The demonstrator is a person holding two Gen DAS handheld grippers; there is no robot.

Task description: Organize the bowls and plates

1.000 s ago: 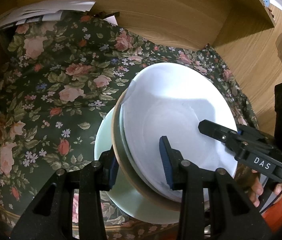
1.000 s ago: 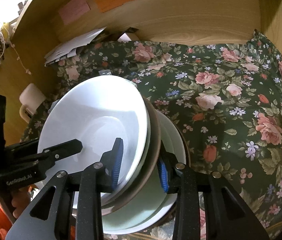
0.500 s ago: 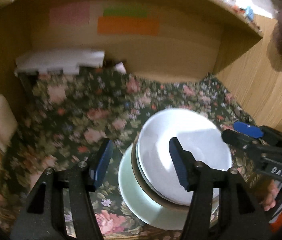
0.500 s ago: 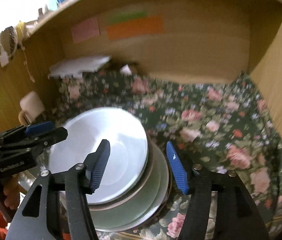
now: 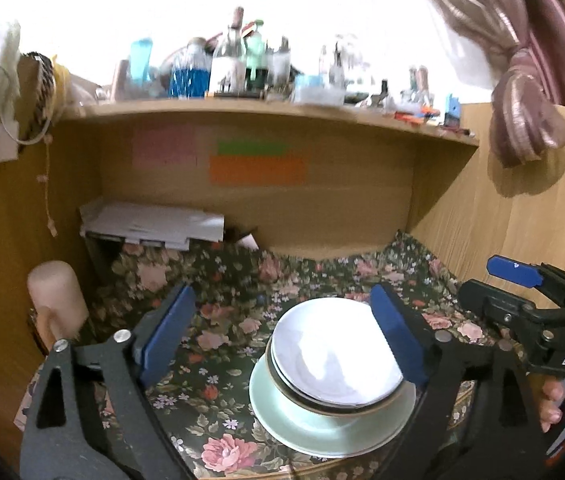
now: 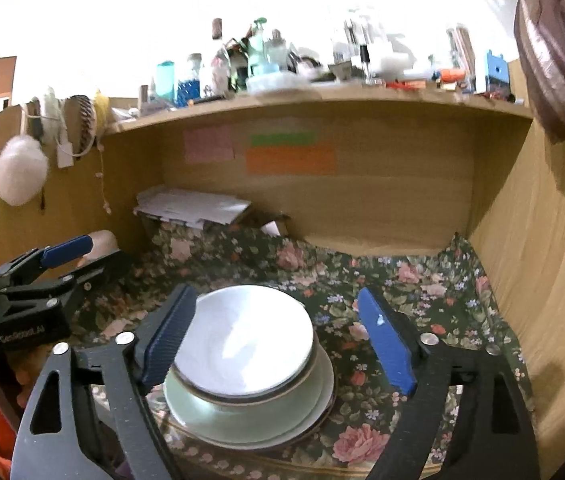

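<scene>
A stack of dishes stands on the floral cloth near the desk's front edge. A white bowl (image 5: 336, 356) is on top, nested in a brown-rimmed bowl (image 5: 282, 380), on a pale green plate (image 5: 282, 416). The same stack shows in the right wrist view, with the white bowl (image 6: 246, 340) above the green plate (image 6: 242, 420). My left gripper (image 5: 282, 336) is open and empty, raised above and behind the stack. My right gripper (image 6: 278, 336) is open and empty too, and it also shows at the right of the left wrist view (image 5: 522, 292).
The floral cloth (image 6: 422, 292) covers the desk inside a wooden alcove. A pile of white papers (image 5: 150, 224) lies at the back left. A cream cylinder (image 5: 56, 292) stands at the left wall. A shelf (image 6: 322, 100) above holds several bottles.
Both grippers let go of the stack's rim, opened wide and pulled back and up. The stack stays on the cloth.
</scene>
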